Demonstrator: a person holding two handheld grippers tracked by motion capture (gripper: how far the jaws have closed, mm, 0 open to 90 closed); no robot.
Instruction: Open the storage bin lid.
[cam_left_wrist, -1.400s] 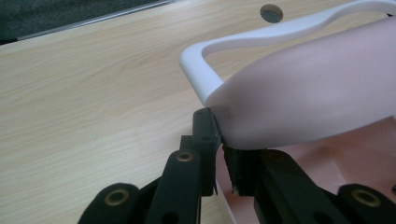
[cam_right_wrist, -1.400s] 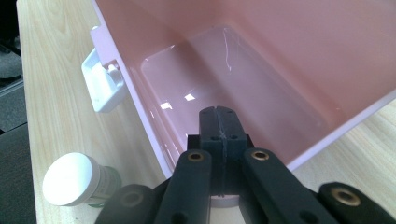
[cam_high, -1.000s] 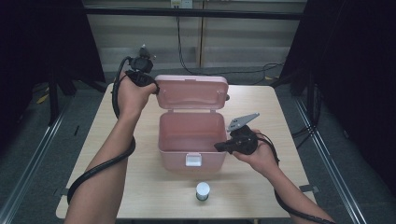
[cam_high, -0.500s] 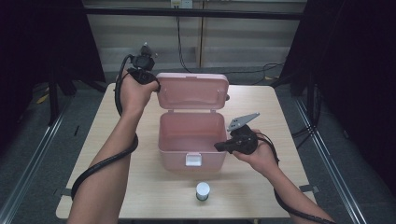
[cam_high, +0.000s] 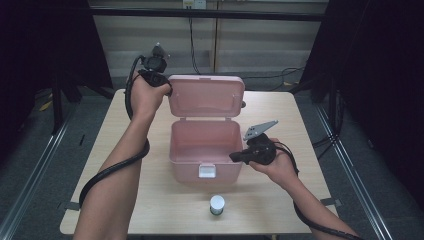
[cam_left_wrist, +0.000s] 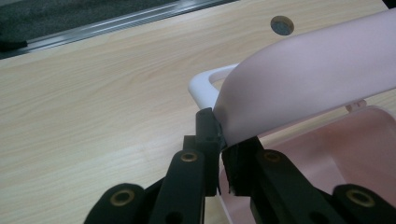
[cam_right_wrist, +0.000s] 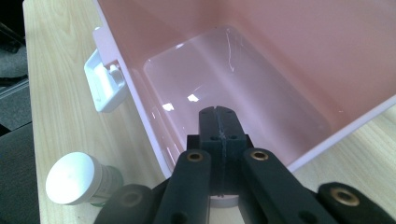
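- We see the pink box (cam_high: 202, 152) at frame centre in the high view, its lid (cam_high: 206, 96) raised behind it.
- Our left gripper (cam_left_wrist: 218, 140) pinches the lid's left edge, upper left of centre.
- Our right gripper (cam_right_wrist: 219, 122), jaws pressed together on nothing, rests at the box's right rim.
- A small white-capped bottle (cam_high: 217, 204) stands below the box.

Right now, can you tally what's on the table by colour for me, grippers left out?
Pink: 1, the open storage box with its lid raised.
White: 1, the small white-capped bottle standing in front of the box.
Total: 2 things on the table.
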